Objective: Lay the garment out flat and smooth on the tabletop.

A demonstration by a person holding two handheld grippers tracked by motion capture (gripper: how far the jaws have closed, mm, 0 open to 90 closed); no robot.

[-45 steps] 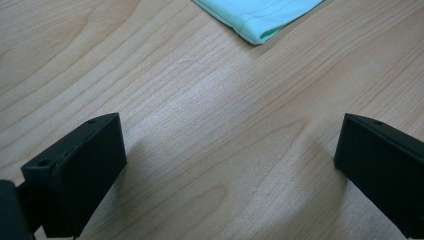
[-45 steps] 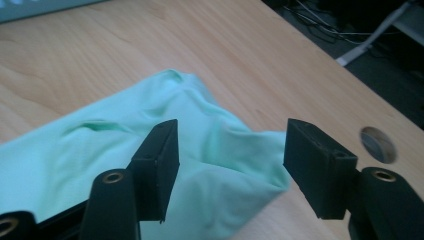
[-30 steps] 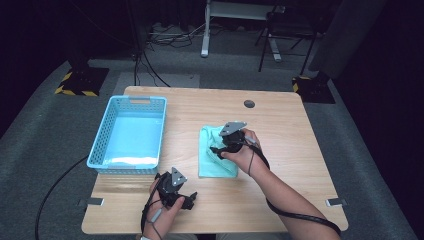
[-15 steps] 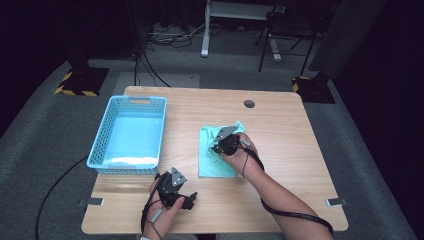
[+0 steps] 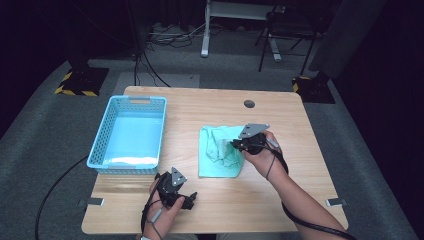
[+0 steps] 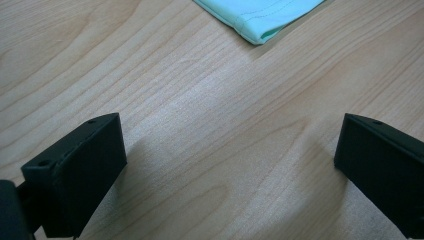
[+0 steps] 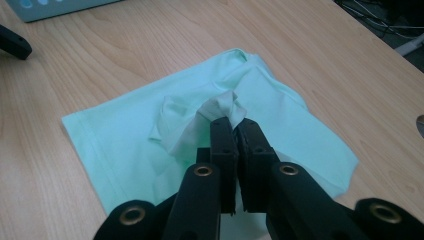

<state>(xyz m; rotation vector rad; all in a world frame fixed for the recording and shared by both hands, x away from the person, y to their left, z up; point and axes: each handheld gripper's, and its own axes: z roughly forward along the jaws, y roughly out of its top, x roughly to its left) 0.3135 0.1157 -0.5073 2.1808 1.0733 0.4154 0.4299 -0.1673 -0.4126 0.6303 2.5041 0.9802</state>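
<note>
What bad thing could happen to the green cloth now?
1. The right gripper pinches just a small tuft of the green cloth, so the cloth might slip out if lifted quickly.
2. Most of the cloth lies flat on the table, so pulling could drag and bunch it instead of folding it neatly.
3. The left gripper rests open, away from the cloth, so nothing holds the other side down.

Basket (image 5: 129, 135) left of cloth (image 5: 218, 159); both on table (image 5: 300, 150).
</note>
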